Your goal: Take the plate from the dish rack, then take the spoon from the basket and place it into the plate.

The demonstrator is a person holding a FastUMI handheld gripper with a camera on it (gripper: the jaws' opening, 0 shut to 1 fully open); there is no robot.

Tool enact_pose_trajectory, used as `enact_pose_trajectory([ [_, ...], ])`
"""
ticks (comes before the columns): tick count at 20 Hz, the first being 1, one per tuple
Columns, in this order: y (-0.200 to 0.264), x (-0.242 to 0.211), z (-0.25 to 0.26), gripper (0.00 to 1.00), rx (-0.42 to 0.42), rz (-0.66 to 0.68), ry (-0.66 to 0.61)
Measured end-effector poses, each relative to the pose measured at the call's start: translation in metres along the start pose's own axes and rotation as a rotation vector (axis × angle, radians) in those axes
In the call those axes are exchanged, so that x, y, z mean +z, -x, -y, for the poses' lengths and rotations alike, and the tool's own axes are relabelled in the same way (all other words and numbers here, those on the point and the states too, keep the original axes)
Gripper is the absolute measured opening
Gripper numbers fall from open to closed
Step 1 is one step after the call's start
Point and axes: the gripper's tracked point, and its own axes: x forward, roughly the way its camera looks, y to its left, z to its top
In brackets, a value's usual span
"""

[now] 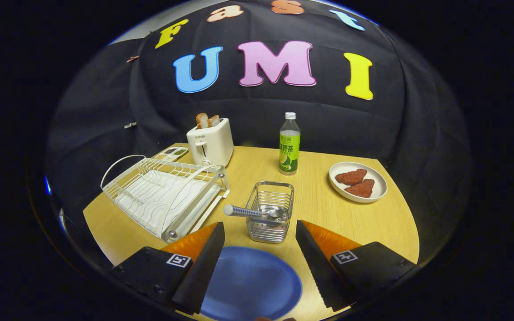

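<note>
between my two fingers lies the blue plate [252, 285], flat on the wooden table [328, 209], smooth and round, its near rim running under the tips. my gripper [259, 232] stands wide open and holds nothing — both fingers hang above the plate's sides with bare wood showing past the right one.

just ahead of the fingertips sits the wire basket [269, 211], a small square cage of shiny metal rods with a perforated base. the spoon [250, 211] lies tilted in it, bowl down inside, its striped handle sticking out over the basket's left rim toward the dish rack [163, 196]. the handle's end and the rack's near corner are close, with only a narrow strip of table between them.

the rack is white coated wire with curved end hoops and a ribbed tray, set slantwise left of the basket. beyond it stands a cream toaster [210, 142] with two slices of bread [208, 119] up in its slots. a green-labelled bottle [289, 145] stands upright beyond the basket, well apart from it. off to the right — near the table's rounded edge — a white plate [358, 182] carries two reddish-brown pieces. open wood lies between basket and that plate.
</note>
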Motion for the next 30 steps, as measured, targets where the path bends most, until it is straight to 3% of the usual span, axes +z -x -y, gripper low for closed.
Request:
enact_pose_trajectory([
  [7,-0.05,0.006,-0.005,0.95,-0.005,0.075,0.104],
  [12,-0.066,0.023,-0.004,0.83,0.001,0.155,0.104],
  [13,-0.066,0.027,-0.004,0.79,0.006,0.169,0.096],
  [16,-0.072,0.031,0.001,0.55,-0.005,0.183,0.102],
  [20,-0.078,0.015,0.008,0.55,-0.016,0.135,0.096],
  [25,-0.084,0.022,0.008,0.55,-0.032,0.188,0.06],
  [28,-0.087,0.023,0.011,0.31,-0.064,0.212,0.091],
  [30,-0.086,0.024,0.019,0.27,-0.116,0.221,0.086],
])
